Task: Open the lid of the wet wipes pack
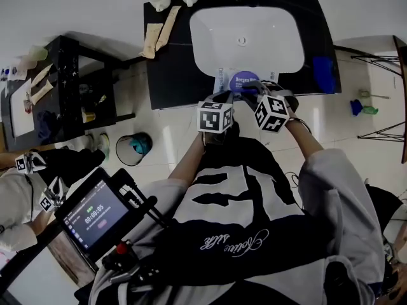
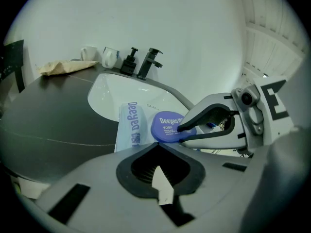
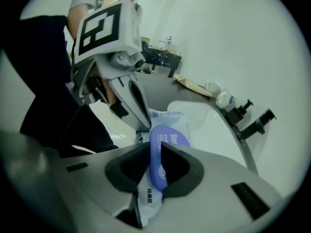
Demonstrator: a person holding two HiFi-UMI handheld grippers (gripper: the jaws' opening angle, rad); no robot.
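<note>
— Where do we stand with the wet wipes pack (image 2: 130,128)?

— It lies across the front rim of the sink (image 2: 103,99), with its round blue lid (image 2: 165,125) facing up. Our left gripper (image 2: 159,176) is closed to a slit with a white corner of the pack's film nipped in it, so we have the pack pinned.

— And the other one?

— Our right gripper (image 3: 155,165) has its jaws drawn in on the lid's rim, and the blue disc runs edge-on straight between them. We judge we're at the lifting step: a grip is taken on both sides and the lid is not yet swung open.

— Has it unsnapped at all?

— Hard to say. In the right gripper view the lid seems slightly raised off the pack, but the wide lens bends everything, so we wouldn't swear to it. In the left gripper view it looks close to flat.

— What does the next move ask of us?

— A pull up and back on the rim with the right, turning about wherever the hinge sits, while the left holds the pack down against it. The film is soft. If the left's hold on that corner slips, the whole pack could come up with the lid instead of the lid opening. We'd make the pull gentle and the arc short until the catch gives.
</note>
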